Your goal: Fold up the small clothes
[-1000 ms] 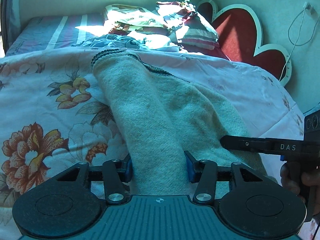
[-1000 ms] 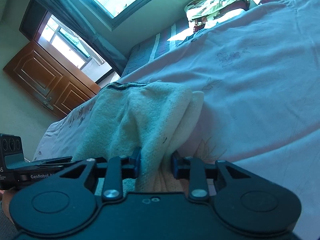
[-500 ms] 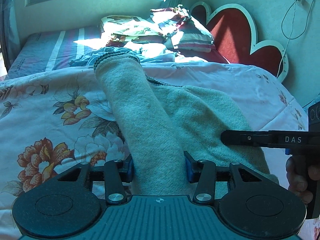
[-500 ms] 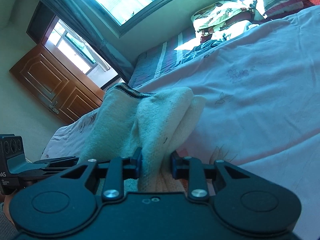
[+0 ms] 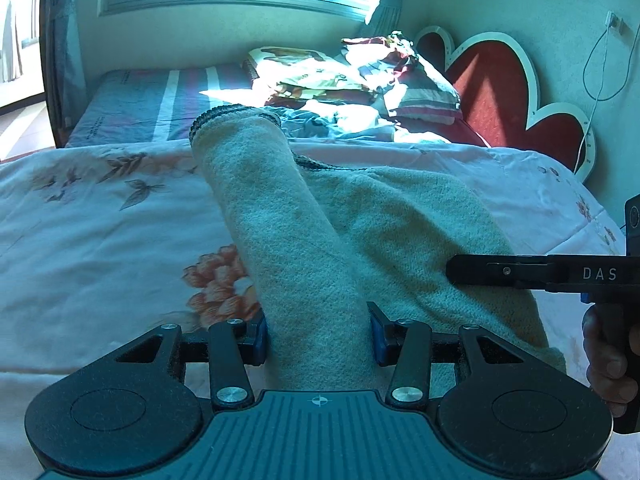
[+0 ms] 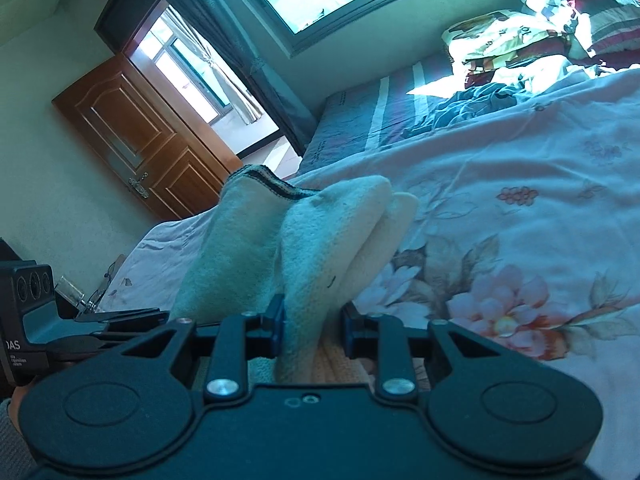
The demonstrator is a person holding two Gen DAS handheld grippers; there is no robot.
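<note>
A bed covered by a pale floral quilt fills the room, with a heap of pillows and bedding at its head beside a red heart-shaped headboard. A brown wooden door stands by the window. A fuzzy cream garment with a dark striped hem is lifted above the quilt. The left gripper pinches a thick roll of it between partly closed fingers. The right gripper clamps a narrower bunched fold, jaws closer together.
</note>
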